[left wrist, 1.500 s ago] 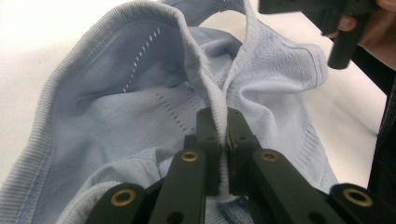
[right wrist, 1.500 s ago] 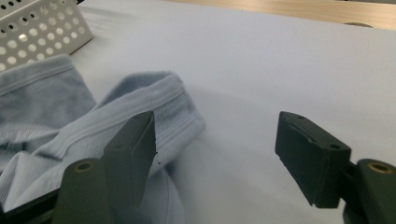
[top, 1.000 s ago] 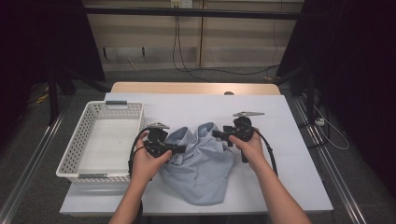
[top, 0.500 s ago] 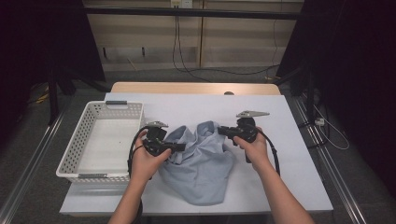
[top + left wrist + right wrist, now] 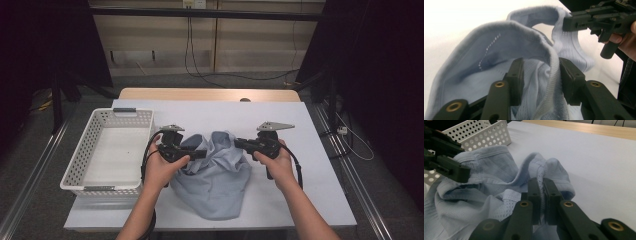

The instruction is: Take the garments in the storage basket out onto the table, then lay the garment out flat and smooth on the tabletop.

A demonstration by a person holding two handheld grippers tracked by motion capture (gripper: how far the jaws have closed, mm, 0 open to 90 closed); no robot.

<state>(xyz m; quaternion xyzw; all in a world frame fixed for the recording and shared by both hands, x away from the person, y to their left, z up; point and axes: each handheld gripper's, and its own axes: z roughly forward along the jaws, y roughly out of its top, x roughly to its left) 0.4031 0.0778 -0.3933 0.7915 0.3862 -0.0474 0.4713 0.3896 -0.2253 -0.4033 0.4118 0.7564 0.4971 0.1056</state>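
We hold a pale blue garment [image 5: 215,177] on the white tabletop [image 5: 300,125], just to the right of the white basket [image 5: 107,150].

**What has changed.** Compared with one second ago, our two hands have drawn apart sideways: the right claw [image 5: 239,144] has moved to the right, and the left claw [image 5: 200,154] has stayed near the basket side. The cloth between them, which sat bunched, is now pulled up into a raised fold spanning the two claws. The lower part of the garment rests on the tabletop, toward our edge.

**Claw states.**
- Right claw [image 5: 541,187]: jaws nearly together, pinching a ribbed edge of the garment [image 5: 499,185]. The grip looks firm.
- Left claw [image 5: 541,75]: jaws stand apart, with a ribbed hem and mesh cloth lying between them. The hem lies against the right-hand jaw only. We judge that this claw is not yet clamped on the garment [image 5: 499,50], or is gripping loosely at most.

**Meaning for the work.** The spreading motion suggests we are opening the garment out, either to flatten it or to lift it toward the basket. Only one edge appears secured. If we pull further before the left claw shuts, the hem may slip out and the fold will collapse. We should shut the left claw on the hem first, then continue the spread.
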